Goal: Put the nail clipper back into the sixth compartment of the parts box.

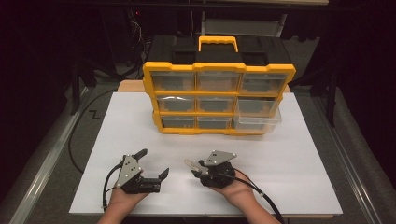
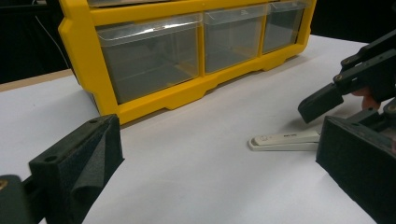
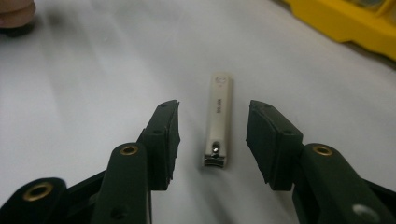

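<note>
On the left of the white table (image 1: pixel 299 154), the left gripper (image 1: pixel 152 164) lies low in the person's left hand (image 1: pixel 122 198), its jaws spread wide with nothing between them and pointing toward the middle of the table. In the left gripper view, bare white surface runs ahead of those jaws up to the yellow organizer (image 2: pixel 154 100).

In the middle sits the nail clipper (image 3: pixel 218 122), a pale, slim one lying flat on the table. Nothing stands between it and either gripper. It rests between the right gripper's (image 3: pixel 212 140) two black pads, its cutting end toward the gripper body and its lever end pointing away. The pads stand apart from it on both sides (a clear strip of white shows on each), so the jaws are parted and not pinching it.

To the right, the right hand (image 1: pixel 239 189) cups that gripper from below, palm up, with the jaws aimed leftward toward the other hand. Its cable (image 1: pixel 268 203) trails off the near edge.

At the back, well apart from both hands, the organizer stands upright with nine clear drawers; the lower right drawer (image 1: pixel 257 122) is pulled partway out.
</note>
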`<control>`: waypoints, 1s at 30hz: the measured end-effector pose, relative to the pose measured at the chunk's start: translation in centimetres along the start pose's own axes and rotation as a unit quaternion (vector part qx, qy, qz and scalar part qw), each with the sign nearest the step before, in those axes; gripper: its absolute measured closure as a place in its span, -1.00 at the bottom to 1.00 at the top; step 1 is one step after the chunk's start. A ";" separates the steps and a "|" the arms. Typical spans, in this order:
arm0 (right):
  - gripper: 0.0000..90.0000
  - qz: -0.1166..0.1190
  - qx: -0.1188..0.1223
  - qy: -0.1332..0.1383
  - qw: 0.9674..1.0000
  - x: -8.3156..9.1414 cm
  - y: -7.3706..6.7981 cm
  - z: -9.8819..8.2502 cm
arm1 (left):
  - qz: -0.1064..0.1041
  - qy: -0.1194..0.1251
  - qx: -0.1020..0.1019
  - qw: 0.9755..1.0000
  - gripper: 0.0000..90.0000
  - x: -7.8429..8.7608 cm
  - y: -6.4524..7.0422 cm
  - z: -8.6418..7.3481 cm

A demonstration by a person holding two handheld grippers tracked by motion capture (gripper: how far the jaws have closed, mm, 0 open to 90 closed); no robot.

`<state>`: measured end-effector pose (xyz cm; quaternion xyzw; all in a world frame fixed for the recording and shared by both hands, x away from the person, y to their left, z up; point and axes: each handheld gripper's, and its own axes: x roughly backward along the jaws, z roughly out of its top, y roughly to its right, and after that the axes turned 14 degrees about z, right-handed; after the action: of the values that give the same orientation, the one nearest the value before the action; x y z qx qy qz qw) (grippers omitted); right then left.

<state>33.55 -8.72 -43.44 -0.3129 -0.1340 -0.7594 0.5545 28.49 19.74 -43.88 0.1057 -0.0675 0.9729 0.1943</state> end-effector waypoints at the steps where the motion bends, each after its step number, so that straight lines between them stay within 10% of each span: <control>1: 0.25 0.003 -0.002 -0.003 1.000 -0.2 0.0 0.0 | 0.000 0.000 0.000 1.000 -0.97 0.0 0.0 0.0; 30: 0.68 0.004 -0.006 -0.045 0.999 -1.5 0.8 0.4 | -0.003 0.001 0.000 1.000 -0.97 0.1 -0.1 0.0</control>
<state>34.68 -7.63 -44.12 -0.3505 -0.1531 -0.7434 0.5487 28.41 19.84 -43.85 0.1046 -0.0669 0.9725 0.1970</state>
